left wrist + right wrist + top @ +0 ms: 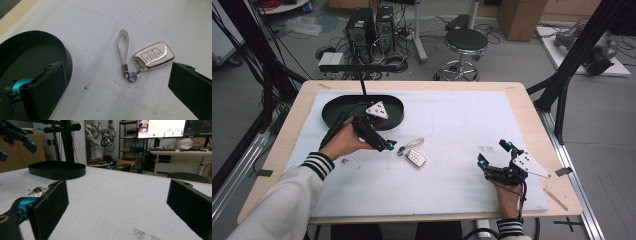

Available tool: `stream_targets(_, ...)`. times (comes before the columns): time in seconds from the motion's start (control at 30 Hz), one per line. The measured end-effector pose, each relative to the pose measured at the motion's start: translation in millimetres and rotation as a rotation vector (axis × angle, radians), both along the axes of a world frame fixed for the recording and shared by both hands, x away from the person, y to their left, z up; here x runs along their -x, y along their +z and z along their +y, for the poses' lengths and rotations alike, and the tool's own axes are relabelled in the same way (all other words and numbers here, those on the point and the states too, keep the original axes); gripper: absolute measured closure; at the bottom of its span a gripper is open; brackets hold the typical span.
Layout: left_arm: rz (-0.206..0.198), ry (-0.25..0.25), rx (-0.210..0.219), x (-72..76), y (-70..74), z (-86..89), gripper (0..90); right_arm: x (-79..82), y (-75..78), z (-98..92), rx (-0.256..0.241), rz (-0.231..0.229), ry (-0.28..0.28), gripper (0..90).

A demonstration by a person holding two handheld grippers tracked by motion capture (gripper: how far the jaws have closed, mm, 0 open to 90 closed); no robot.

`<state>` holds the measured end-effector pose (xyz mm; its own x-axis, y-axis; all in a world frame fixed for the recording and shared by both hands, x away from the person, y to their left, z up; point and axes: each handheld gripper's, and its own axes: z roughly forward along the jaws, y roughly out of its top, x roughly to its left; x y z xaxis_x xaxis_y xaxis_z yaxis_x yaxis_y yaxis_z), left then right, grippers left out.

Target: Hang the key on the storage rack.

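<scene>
Left tongs [388, 145] hang open over key fob [416, 158].

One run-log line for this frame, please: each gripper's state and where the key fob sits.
left gripper: open, above key fob, not touching | right gripper: open, idle, holding nothing | key fob: on white mat, beside black tray

The high view is looking down over the white mat [452, 130], while both gripper views, close and low, are sharing the black tray [30, 50] and car key [153, 55].
</scene>
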<state>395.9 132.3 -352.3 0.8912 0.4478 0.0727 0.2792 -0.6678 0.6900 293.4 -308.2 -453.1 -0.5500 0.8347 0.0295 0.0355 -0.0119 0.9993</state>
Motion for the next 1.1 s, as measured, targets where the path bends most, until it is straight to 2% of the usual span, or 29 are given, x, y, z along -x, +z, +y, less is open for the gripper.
stream_targets(0.33, 0.041, -0.016, -0.065, -10.8, -11.4, -27.2, 19.3, 0.3, 0.0, -0.1, -0.003, 0.003, 0.001, 2.9)
stream_targets(0.43, 0.060, -0.019, -0.104, -13.1, -18.2, -34.2, 21.0, 0.3, -0.1, 0.0, -0.001, 0.000, 0.000, 2.9)
stream_targets(0.57, 0.077, -0.011, -0.151, -15.7, -25.0, -41.9, 25.4, 0.4, 0.0, 0.0, -0.003, 0.000, 0.002, 2.9)
stream_targets(0.77, 0.112, 0.020, -0.190, -20.4, -28.3, -49.0, 31.7, 0.4, -0.1, -0.1, -0.004, 0.000, 0.002, 2.9)
stream_targets(0.87, 0.121, 0.020, -0.211, -21.6, -29.3, -52.4, 33.8, 0.7, -0.1, -0.2, -0.004, 0.004, 0.002, 2.9)
stream_targets(1.07, 0.133, 0.014, -0.303, -23.4, -31.9, -66.0, 38.8, 0.3, 0.0, -0.3, -0.004, 0.000, 0.001, 2.9)
stream_targets(1.1, 0.136, 0.013, -0.311, -23.5, -32.9, -67.6, 41.8, 0.3, -0.1, -0.5, -0.003, 0.000, 0.001, 2.9)
